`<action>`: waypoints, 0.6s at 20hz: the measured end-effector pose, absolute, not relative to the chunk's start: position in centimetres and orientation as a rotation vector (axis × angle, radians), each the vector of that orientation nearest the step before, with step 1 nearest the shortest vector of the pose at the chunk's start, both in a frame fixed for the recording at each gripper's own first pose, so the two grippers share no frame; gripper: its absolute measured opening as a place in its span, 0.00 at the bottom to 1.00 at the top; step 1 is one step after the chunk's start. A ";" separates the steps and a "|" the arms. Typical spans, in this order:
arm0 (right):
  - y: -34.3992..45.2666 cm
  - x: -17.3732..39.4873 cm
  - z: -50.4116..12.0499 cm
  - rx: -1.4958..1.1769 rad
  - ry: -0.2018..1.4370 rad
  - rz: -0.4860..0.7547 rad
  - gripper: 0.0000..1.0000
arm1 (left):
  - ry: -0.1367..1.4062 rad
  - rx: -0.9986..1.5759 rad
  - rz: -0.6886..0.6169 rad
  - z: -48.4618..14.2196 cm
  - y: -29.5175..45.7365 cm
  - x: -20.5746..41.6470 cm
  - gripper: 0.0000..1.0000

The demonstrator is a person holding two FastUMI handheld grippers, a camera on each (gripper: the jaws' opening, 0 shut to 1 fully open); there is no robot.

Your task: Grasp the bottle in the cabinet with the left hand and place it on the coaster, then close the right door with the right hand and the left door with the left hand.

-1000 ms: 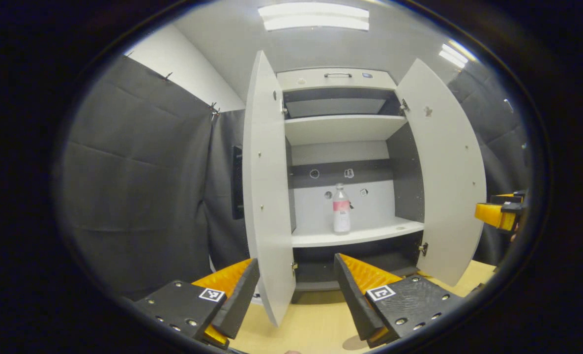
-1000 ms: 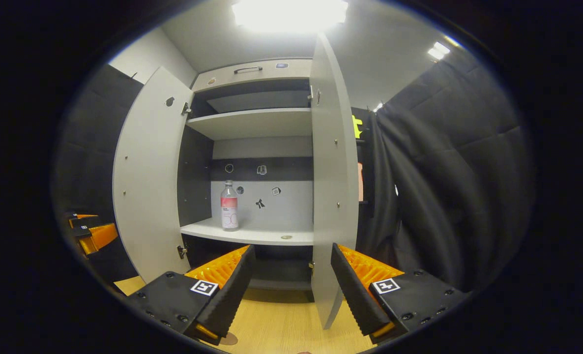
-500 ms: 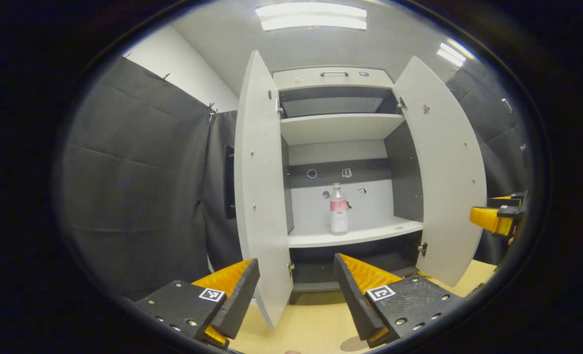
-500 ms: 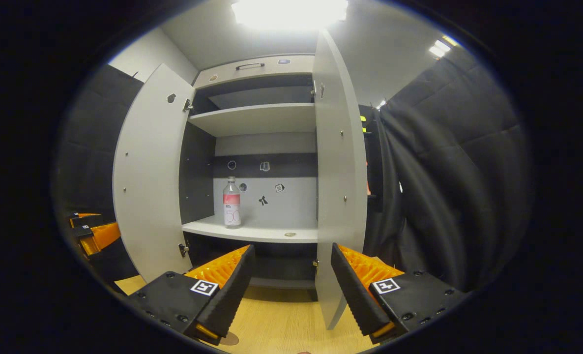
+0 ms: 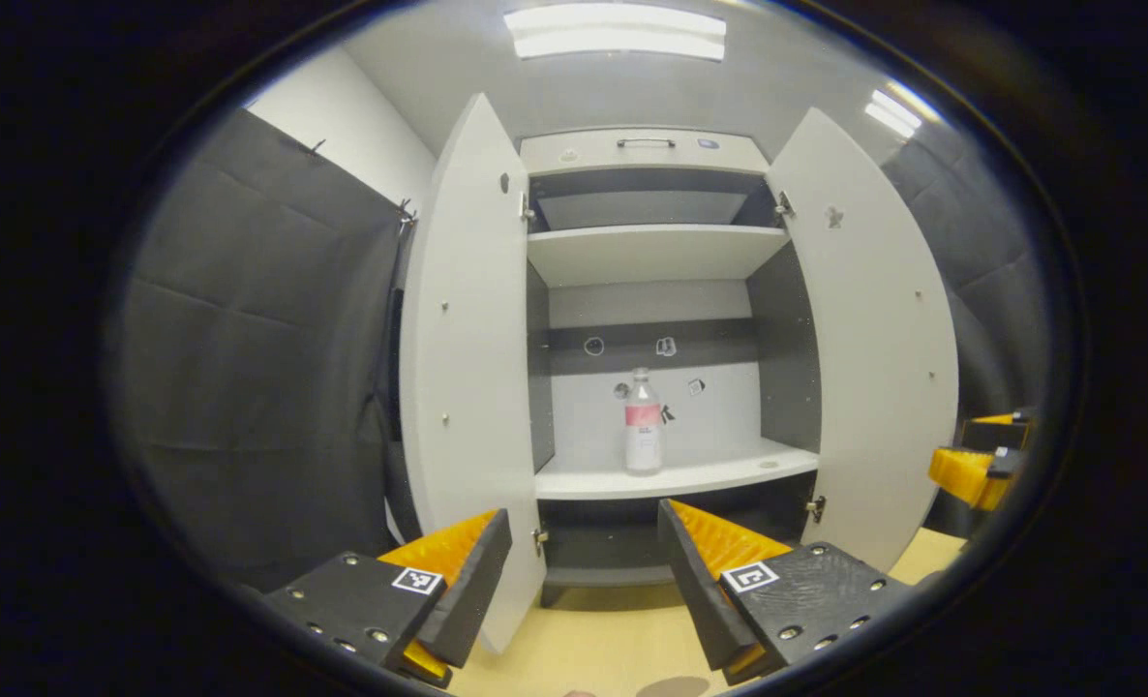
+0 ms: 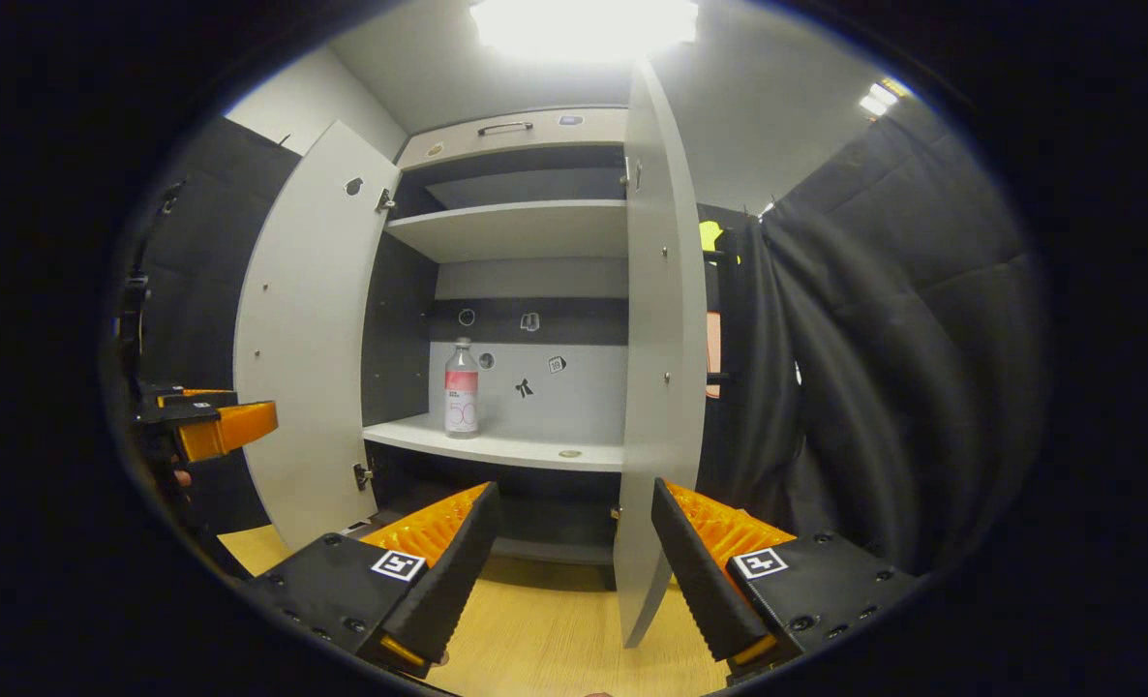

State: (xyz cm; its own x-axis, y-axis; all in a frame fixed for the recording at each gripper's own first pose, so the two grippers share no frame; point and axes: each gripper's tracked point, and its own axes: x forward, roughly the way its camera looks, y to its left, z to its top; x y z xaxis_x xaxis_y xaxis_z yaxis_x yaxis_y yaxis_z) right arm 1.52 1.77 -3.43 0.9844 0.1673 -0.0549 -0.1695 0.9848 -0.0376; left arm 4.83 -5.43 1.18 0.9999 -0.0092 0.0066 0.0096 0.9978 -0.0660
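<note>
Bottle (image 5: 643, 422) upright on cabinet shelf (image 5: 676, 476) (both doors wide open). Left tool (image 5: 584, 576) and right tool (image 6: 569, 571) fingers apart, empty, above desk (image 6: 545, 634).

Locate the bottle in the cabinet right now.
The bottle stands upright on the lower white shelf between the two open doors, near the back wall; in the right gripper view it sits toward the shelf's left end.

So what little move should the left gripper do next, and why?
Probably go forward and up toward the bottle. It stands upright on the cabinet shelf, both doors are open, and the left gripper is open, empty and well short of it.
</note>
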 end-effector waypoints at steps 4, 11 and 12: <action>0.5 1.2 -3.7 -0.042 0.039 0.194 0.95 | -0.012 -0.078 -0.017 2.4 -7.3 8.4 0.88; -2.4 0.9 -3.9 -0.023 0.048 0.135 0.99 | -0.032 -0.062 -0.075 4.2 -10.4 15.0 0.88; -2.9 0.8 -4.0 -0.020 0.051 0.118 0.99 | -0.036 -0.073 -0.090 4.5 -10.8 16.1 0.89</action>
